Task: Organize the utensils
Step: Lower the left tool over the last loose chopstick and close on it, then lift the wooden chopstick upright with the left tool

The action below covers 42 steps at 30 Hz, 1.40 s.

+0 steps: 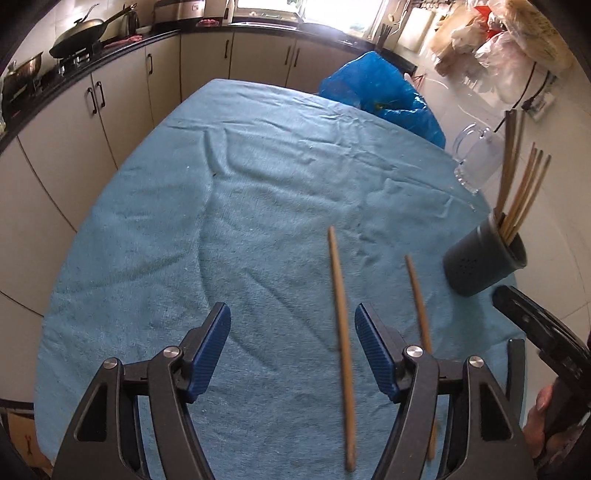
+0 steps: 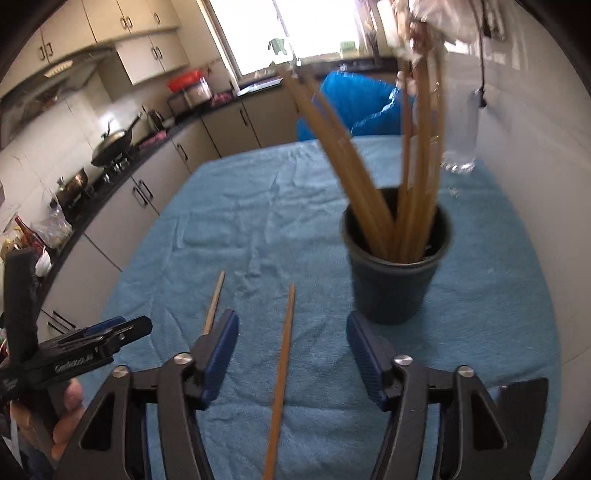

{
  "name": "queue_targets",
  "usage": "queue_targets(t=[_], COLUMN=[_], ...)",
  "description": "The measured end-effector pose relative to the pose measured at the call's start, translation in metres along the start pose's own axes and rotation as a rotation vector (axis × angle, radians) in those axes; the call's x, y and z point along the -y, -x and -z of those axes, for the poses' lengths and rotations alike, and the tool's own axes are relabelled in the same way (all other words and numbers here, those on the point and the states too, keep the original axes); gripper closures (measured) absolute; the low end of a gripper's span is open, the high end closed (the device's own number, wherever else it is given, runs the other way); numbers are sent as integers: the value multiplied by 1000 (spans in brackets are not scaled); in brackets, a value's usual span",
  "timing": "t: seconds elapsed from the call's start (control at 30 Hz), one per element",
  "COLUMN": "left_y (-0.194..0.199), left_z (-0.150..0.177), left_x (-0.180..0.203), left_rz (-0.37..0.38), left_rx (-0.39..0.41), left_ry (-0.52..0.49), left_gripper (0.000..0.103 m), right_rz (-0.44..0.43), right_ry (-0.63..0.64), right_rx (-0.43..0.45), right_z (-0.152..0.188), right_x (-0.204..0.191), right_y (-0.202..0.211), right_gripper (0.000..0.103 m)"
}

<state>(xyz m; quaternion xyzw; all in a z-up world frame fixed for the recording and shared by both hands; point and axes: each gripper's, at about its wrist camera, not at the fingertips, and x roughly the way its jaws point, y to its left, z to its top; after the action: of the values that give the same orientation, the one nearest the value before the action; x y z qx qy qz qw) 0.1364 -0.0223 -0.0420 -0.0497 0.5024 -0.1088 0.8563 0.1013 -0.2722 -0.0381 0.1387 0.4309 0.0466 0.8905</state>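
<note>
We see two loose chopsticks (image 1: 341,291) (image 1: 419,301) on the blue cloth (image 1: 221,221), near the dark cup (image 2: 391,280) of chopsticks. Left gripper (image 1: 292,354) and right gripper (image 2: 291,360) gape, gripping nothing.

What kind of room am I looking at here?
Most likely a home kitchen: a dark metal wok sits on a gas stove along a black counter with beige cabinets, and a dark round holder full of wooden chopsticks stands on the blue-clothed table.
</note>
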Motion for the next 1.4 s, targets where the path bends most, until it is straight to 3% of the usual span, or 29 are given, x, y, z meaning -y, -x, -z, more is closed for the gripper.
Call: queue_targets(t=[0.3, 0.43, 0.5, 0.6, 0.67, 0.73, 0.87, 1.03, 1.13, 1.17, 1.27, 1.4], left_y=[-6, -6, -8, -11, -15, -18, -33, -66, -89, -96, -106, -111], left_z=[-3, -3, -4, -6, -10, -15, -26, -42, -51, -54, -58, -62], left_x=[-14, -17, -17, -16, -12, -7, 12, 35, 47, 50, 64, 75], left_rz=[-1, 3, 8, 16, 13, 12, 31, -15, -53, -70, -132, -164], left_rx=[-22, -17, -19, -27, -40, -45, -91, -147, -185, -203, -185, -169], left_ry=[13, -2, -9, -12, -19, -29, -68, -99, -110, -108, -141, -153], left_gripper=[34, 36, 42, 42, 43, 44, 44, 44, 52, 61, 66, 90], right_rz=[115, 165, 185, 208, 214, 195, 123, 65, 43, 36, 24, 6], right_ry=[47, 62, 63, 82, 111, 121, 58, 2, -9, -13, -27, -39], right_rx=[-146, -189, -215, -207, -203, -202, -167, -102, -81, -77, -68, -63], right_z=[-11, -8, -7, -5, -2, 0, 1, 1, 2, 2, 4, 6], right_x=[-27, -28, -27, -28, -31, -31, -22, -7, -3, -1, 2, 5], right_y=[-69, -90, -99, -102, -102, -100, -83, -49, -37, -34, -27, -23], right_gripper=[73, 76, 80, 81, 90, 96, 97, 96, 96, 96, 96, 96])
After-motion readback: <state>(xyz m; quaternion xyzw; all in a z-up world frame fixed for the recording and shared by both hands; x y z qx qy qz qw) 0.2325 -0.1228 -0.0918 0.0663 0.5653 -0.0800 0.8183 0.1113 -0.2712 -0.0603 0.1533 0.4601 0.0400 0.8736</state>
